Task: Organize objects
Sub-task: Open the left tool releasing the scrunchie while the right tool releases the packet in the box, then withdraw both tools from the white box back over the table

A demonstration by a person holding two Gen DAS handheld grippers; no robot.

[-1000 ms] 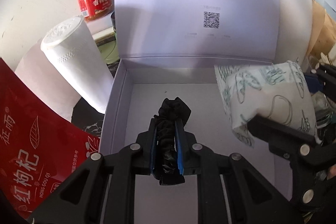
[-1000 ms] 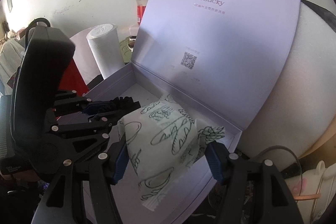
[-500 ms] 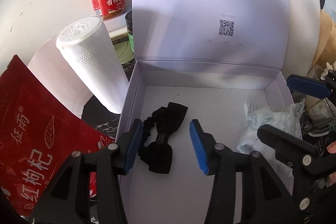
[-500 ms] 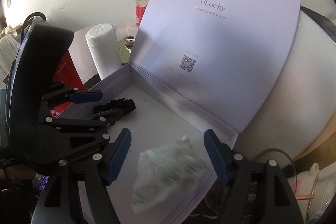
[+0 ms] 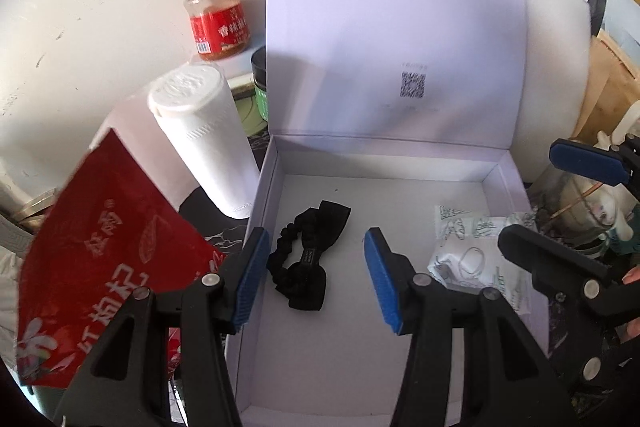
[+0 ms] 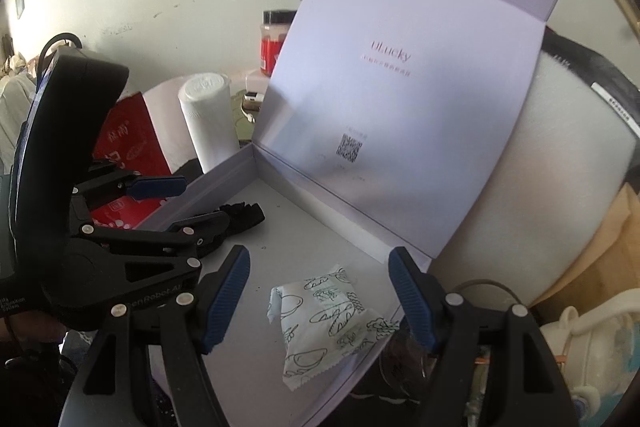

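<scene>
Both fingers (image 5: 256, 275) pairs spread, one black scrunchie (image 5: 306, 261), one printed packet (image 6: 326, 323), one box (image 5: 264, 203)

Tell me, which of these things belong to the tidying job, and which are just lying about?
Part of the job:
- white box, lid up
- black hair scrunchie inside it
- printed packet inside it

Just lying about:
- red pouch
- paper roll
- red-labelled jar
- green jar

Left black plastic two-finger claw (image 5: 316, 277): triangulated cut-out arms, silver screw heads at pivots, ribbed blue rubber pads (image 5: 251, 275). Right black plastic claw (image 6: 320, 301): same build. Left body carries bulky black curved housing, white lettering along one arm, partly legible.
</scene>
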